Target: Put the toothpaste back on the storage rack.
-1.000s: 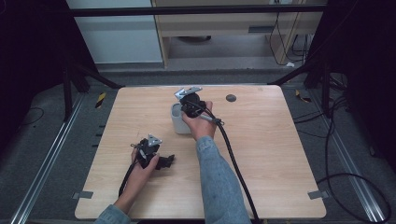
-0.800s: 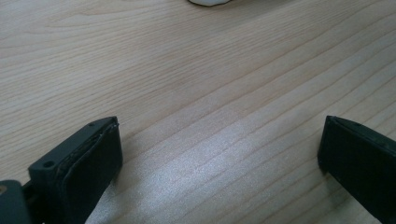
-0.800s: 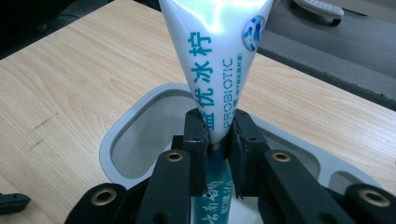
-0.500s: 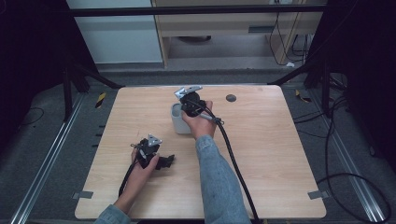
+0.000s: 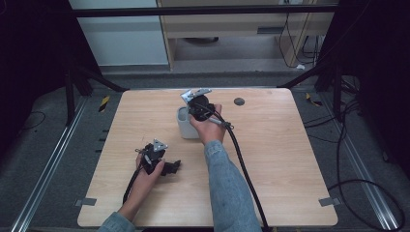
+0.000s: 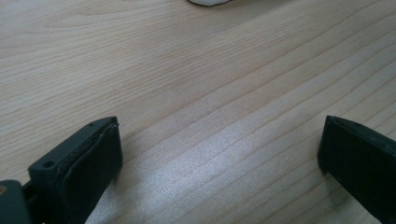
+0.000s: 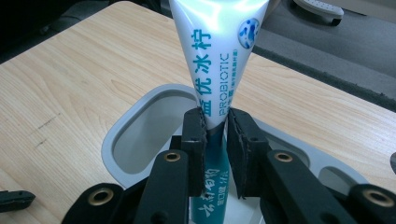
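Right gripper [image 7: 215, 128] jaws clamp the toothpaste tube [image 7: 215, 60] mid-body, upright over the grey holder cup [image 7: 140, 126]; left gripper [image 6: 219, 154] rests wide apart on bare table [image 6: 187, 70].

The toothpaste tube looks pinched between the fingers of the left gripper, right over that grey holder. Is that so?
Not quite: the right gripper pinches the toothpaste tube over the grey holder, as the right gripper view shows. The left gripper is open above bare table.
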Tool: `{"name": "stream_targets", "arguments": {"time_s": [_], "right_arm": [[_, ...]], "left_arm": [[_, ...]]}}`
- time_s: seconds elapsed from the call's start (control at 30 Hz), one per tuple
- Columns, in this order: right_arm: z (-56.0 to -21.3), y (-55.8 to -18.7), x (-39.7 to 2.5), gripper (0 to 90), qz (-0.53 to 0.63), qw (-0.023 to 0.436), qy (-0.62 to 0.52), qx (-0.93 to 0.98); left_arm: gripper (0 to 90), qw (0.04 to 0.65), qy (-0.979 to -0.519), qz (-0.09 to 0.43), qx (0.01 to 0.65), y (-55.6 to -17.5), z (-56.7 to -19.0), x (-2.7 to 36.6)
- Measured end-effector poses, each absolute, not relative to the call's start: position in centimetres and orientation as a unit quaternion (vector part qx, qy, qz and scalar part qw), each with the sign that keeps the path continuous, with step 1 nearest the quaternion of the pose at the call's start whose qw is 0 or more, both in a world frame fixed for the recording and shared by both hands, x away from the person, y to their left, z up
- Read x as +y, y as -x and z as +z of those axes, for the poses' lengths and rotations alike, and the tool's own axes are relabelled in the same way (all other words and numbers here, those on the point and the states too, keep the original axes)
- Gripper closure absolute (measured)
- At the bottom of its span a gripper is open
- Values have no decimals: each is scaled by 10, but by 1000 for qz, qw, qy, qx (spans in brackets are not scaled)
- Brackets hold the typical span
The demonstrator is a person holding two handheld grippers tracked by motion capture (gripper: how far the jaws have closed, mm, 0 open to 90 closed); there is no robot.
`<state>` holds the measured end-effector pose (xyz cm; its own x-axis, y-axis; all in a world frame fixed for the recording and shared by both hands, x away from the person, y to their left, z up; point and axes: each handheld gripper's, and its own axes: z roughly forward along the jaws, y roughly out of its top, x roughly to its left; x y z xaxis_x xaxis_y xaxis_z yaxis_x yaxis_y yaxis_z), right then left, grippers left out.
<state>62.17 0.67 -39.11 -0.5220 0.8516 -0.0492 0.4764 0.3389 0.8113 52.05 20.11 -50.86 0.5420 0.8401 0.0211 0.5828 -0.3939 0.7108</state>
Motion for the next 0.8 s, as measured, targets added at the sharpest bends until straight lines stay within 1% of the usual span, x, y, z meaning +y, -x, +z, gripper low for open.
{"name": "stream_targets", "arguments": {"time_s": [0.8], "right_arm": [[-383, -612, -4, 764, 397, 241, -425, 777]], "left_arm": [[0, 333, -812, 193, 438, -521, -509, 201]]}}
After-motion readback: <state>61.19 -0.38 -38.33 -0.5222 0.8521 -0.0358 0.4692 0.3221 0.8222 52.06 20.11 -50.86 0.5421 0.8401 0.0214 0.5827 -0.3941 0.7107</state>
